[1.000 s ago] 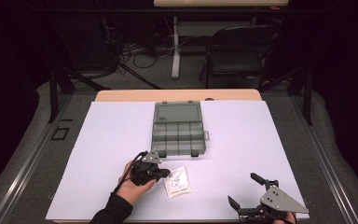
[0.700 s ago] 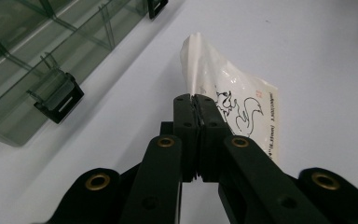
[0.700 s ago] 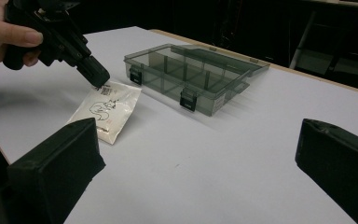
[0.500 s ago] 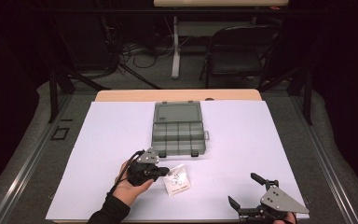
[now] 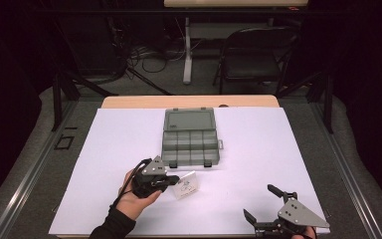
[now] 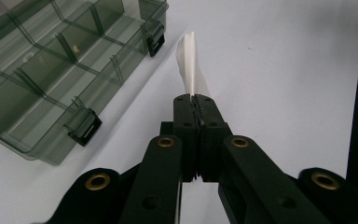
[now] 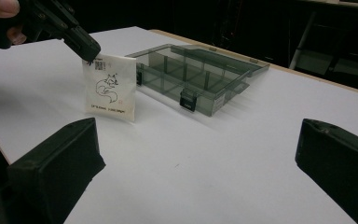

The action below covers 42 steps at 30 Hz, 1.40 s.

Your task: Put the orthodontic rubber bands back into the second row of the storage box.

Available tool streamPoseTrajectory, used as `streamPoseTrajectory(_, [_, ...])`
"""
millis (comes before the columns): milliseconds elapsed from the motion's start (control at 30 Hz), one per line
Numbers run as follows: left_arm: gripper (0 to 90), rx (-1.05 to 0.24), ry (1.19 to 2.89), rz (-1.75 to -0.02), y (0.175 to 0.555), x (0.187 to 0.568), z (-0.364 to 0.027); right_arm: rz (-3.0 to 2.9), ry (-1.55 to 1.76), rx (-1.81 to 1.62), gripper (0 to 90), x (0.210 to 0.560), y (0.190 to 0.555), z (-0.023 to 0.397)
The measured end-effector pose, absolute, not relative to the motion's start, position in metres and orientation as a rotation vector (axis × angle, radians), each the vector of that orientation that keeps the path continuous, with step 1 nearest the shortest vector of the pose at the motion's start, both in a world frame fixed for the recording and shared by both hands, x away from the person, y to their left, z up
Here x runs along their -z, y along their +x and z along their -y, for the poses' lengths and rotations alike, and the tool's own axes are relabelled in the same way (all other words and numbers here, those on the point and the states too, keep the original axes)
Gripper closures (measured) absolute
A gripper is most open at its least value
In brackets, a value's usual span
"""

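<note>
a smoked-grey compartment box [image 5: 191,142] is seen lying open on the white surface [image 5: 104,149], its lid folded back on the far side, and it serves here as the landmark. two black latches are carried on its near edge.

just in front of the box's near left corner, the left hand-held gripper [image 5: 175,179] is held in a person's left hand [image 5: 132,199]. its jaws are pressed together on the top edge of a small white packet [image 5: 186,186]. in the left gripper view the packet [image 6: 189,63] is seen edge-on, rising from between the clamped jaws, with the box's latched edge [image 6: 81,125] to one side. in the right gripper view the packet [image 7: 110,87] is shown hanging upright from the left hand-held gripper [image 7: 86,49], a small printed animal drawing and a line of small text facing the camera, too small to be read. whether its lower edge touches the surface cannot be told. the packet is kept just apart from the box [image 7: 200,77].

the right hand-held gripper [image 5: 261,205] is found well in front of the box and to its right, near the surface's near edge. its jaws are spread wide, with nothing between them.
</note>
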State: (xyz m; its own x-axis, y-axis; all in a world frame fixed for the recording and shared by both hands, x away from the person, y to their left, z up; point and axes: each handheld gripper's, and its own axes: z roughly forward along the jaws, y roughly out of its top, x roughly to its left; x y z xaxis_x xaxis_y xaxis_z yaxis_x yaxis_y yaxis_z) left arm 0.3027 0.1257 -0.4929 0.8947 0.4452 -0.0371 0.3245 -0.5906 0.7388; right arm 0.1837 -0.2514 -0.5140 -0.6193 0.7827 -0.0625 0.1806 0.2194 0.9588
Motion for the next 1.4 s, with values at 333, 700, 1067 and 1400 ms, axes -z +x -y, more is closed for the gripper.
streamPoseTrajectory(333, [88.6,-0.237,2.243,-0.530,0.303,0.477,-0.127,-1.948,0.886,-1.415,0.0,0.514,0.184,0.252])
streamPoseTrajectory(700, [88.6,-0.251,2.240,-0.518,0.308,0.465,-0.124,-1.948,0.886,-1.414,0.0,0.514,0.183,0.252])
streamPoseTrajectory(1067, [88.6,-0.273,2.221,-0.539,0.321,0.450,-0.128,-1.948,0.886,-1.415,0.0,0.514,0.183,0.252])
streamPoseTrajectory(1400, [88.6,-0.311,2.223,-0.564,0.340,0.432,-0.133,-1.949,0.885,-1.415,0.0,0.514,0.184,0.252])
